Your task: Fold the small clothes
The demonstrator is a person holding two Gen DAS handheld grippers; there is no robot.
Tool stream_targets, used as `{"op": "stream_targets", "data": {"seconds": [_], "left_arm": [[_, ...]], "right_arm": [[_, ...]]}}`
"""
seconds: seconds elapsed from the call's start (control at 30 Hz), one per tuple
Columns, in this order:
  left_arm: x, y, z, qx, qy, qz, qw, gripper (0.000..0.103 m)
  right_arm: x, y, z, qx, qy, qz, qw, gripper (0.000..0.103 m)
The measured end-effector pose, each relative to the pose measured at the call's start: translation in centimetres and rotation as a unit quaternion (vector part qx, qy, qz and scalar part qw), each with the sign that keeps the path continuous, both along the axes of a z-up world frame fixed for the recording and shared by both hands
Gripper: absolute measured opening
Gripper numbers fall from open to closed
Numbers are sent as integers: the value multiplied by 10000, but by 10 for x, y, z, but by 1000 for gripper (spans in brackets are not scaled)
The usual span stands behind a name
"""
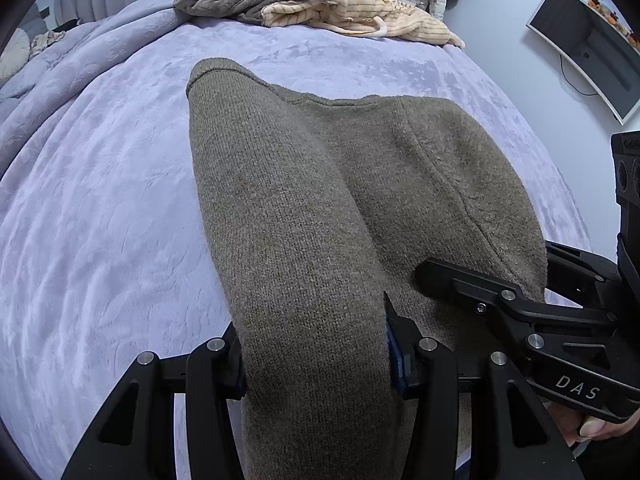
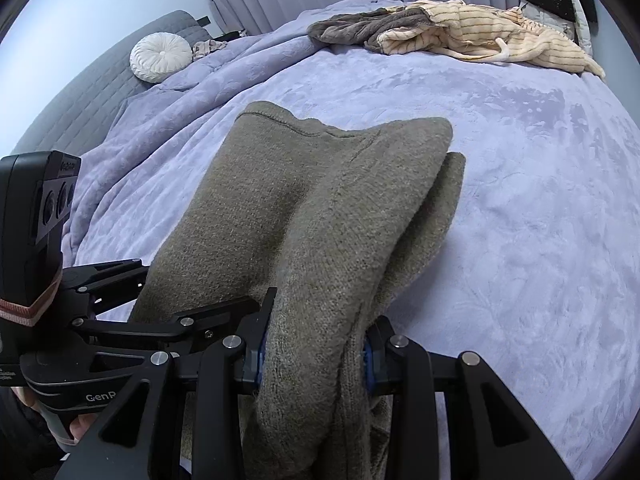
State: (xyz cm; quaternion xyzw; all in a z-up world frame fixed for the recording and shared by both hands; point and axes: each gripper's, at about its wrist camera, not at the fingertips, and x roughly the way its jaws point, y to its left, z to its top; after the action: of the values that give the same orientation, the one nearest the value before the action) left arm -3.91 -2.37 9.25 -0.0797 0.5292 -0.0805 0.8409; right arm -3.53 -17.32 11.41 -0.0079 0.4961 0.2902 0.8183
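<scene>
An olive-grey knitted garment (image 1: 360, 184) lies partly folded on the lilac bed cover (image 1: 100, 200), its near edge lifted. My left gripper (image 1: 316, 360) is shut on the garment's near left edge, and the cloth drapes over its jaws. My right gripper (image 2: 314, 354) is shut on the garment (image 2: 320, 208) at its near right edge. The right gripper also shows in the left wrist view (image 1: 520, 308), close beside the left one. The left gripper shows at the left of the right wrist view (image 2: 132, 320).
A heap of clothes, a brown one (image 1: 248, 0) and a cream striped one (image 1: 360, 12), lies at the bed's far side. A round white cushion (image 2: 160, 58) sits by the grey headboard (image 2: 80, 92). A monitor (image 1: 588, 44) hangs on the right wall.
</scene>
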Motion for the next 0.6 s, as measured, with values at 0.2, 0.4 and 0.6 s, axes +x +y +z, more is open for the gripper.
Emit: {"op": "stream_targets", "data": {"seconds": [0.2, 0.4, 0.6], "left_arm": [[-22, 7, -8, 18, 76, -10, 10000, 52], [-41, 10, -14, 30, 125, 42, 9999, 52], [-56, 12, -14, 5, 124, 74, 9999, 52]], "right_arm": [[-23, 6, -8, -17, 70, 89, 9999, 37], [-38, 10, -15, -1, 150, 164, 9998, 37], [-50, 12, -15, 14, 164, 210, 9996, 37]]}}
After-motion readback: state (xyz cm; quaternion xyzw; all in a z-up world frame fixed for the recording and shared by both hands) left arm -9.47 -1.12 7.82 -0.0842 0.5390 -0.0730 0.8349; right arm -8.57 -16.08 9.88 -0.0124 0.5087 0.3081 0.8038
